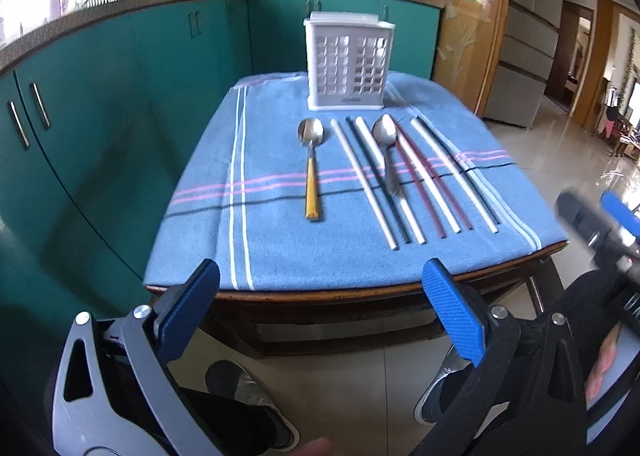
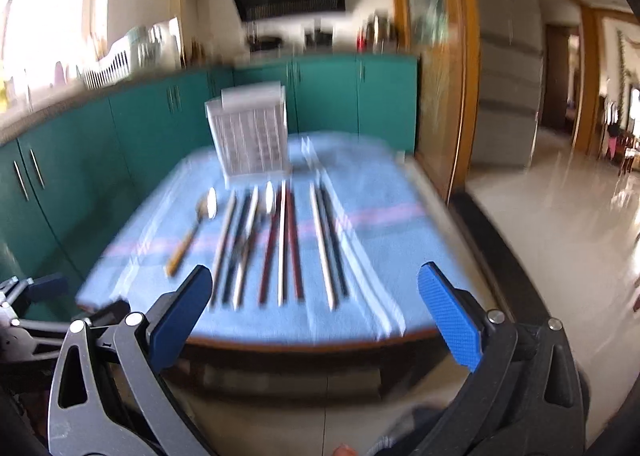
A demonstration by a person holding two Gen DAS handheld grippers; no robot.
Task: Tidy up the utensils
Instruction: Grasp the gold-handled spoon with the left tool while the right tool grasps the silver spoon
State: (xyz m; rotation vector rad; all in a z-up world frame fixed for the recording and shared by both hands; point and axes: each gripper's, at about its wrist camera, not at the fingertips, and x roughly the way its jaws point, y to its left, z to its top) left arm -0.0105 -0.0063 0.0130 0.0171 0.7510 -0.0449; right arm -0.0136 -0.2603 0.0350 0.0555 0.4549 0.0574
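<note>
utensils lie in a row on the blue striped towel (image 1: 280, 256) that covers the worktop (image 1: 320, 294): a yellow-handled spoon (image 1: 311, 164) set apart on the left, then white, dark and maroon chopsticks (image 1: 404, 176) packed close, with a steel spoon (image 1: 387, 152) lying among them and seemingly across one. behind the row stands the white slotted cutlery holder (image 1: 347, 64), upright and, as far as can be seen, empty.

the left gripper (image 1: 320, 310) is short of the worktop's near edge, its jaws wide apart and holding nothing. the right gripper (image 2: 316, 314) hangs likewise over the near edge, jaws apart and empty; its view is smeared, so fine detail there is not reliable.

the likely trouble is in the crowded group. chopsticks are thin, round and touching or nearly so, so a pinch could catch two at once, or roll one off into its neighbours. the steel spoon, resting among them, could be dragged along. the soft towel may bunch under a jaw tip pressed too low. the holder looks light and tall; a utensil pushed in at a slant could tip it or shove it back.
</note>
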